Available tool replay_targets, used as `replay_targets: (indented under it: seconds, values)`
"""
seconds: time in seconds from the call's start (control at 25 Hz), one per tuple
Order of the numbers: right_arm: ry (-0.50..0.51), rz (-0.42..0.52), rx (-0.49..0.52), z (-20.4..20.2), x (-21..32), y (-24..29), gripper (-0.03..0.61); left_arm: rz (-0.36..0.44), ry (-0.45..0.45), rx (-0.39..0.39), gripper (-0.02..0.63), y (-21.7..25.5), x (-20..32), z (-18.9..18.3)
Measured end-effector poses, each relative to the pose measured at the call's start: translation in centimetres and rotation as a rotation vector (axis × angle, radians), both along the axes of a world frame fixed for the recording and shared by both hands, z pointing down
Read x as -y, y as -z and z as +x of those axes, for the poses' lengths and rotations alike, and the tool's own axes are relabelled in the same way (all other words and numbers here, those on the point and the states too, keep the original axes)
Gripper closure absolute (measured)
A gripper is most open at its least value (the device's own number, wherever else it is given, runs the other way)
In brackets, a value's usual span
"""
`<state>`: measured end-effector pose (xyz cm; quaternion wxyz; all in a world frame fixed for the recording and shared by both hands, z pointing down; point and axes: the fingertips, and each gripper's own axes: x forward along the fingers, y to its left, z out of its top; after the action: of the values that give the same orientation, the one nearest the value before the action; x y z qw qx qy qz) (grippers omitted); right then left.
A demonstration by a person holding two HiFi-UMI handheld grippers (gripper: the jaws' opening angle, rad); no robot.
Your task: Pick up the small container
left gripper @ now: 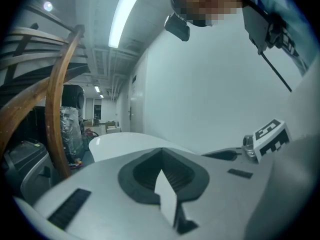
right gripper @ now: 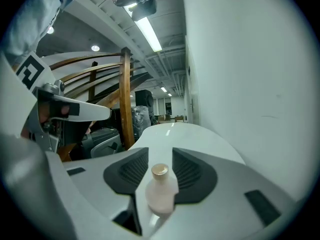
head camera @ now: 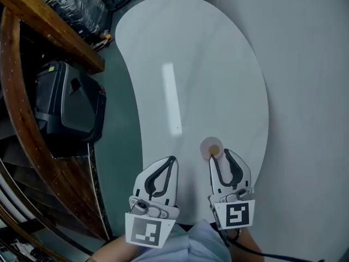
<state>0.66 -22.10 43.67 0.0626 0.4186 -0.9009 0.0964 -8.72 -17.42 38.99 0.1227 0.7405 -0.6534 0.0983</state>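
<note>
- 2 claws sit side by side at the near end of the white, kidney-shaped surface (head camera: 218, 64). Both point away from the person, so either could reach the task's thing.
- The right claw (right gripper: 161, 156) has its jaws apart, and the small container (right gripper: 161, 191) stands upright in the gap between them. No pad seems to press on its sides, so it reads as resting on the surface rather than gripped.
- That placement suits a pick-up: the jaws straddle the body, so a squeeze would close on its widest part, below the neck.
- In the head view the container stands toward the near end of the surface, right at the tip of the right claw's inner jaw and apart from the left claw (head camera: 172, 159).
- The left claw has its jaws together with nothing between them. It looks parked beside the work, probably because 1 claw is enough for so small a thing.
- The container is a squat little bottle, pale pink, with rounded shoulders narrowing to a short neck.
- A flat tan cap (right gripper: 160, 170) closes the top, and no label shows.
- The body is smooth and rounded, so it could slip or tip if the jaws close off-centre. I judge that the grasp calls for an even, centred squeeze.
- As things lie, the lift is not yet done: closing on the body comes first, then raising it clear.
</note>
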Motion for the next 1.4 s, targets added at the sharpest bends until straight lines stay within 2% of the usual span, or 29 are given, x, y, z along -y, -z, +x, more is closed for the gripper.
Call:
replay_targets:
  seconds: [0.04, 0.2, 0.84, 1.12, 1.4]
  values:
    - [0.000, -0.006, 0.000, -0.2, 0.0, -0.2, 0.419, -0.012, -0.002, -0.001, 0.613, -0.4, 0.0, -0.1]
    - [-0.006, -0.027, -0.019, -0.4, 0.4, -1.5, 0.387, -0.058, 0.000, -0.010, 0.613, -1.9, 0.2, -0.4]
    - [0.022, -0.099, -0.091, -2.3, 2.1, -5.6, 0.383, -0.142, 0.016, -0.014, 0.614, -4.3, 1.7, -2.4]
    - [0.006, -0.100, -0.088, -2.5, 2.3, -5.7, 0.406, -0.146, 0.009, -0.012, 0.613, -4.5, 1.7, -2.6]
    - [-0.006, -0.059, -0.125, -2.7, 2.4, -5.4, 0.465, -0.133, 0.020, -0.006, 0.612, -3.9, 1.7, -2.8]
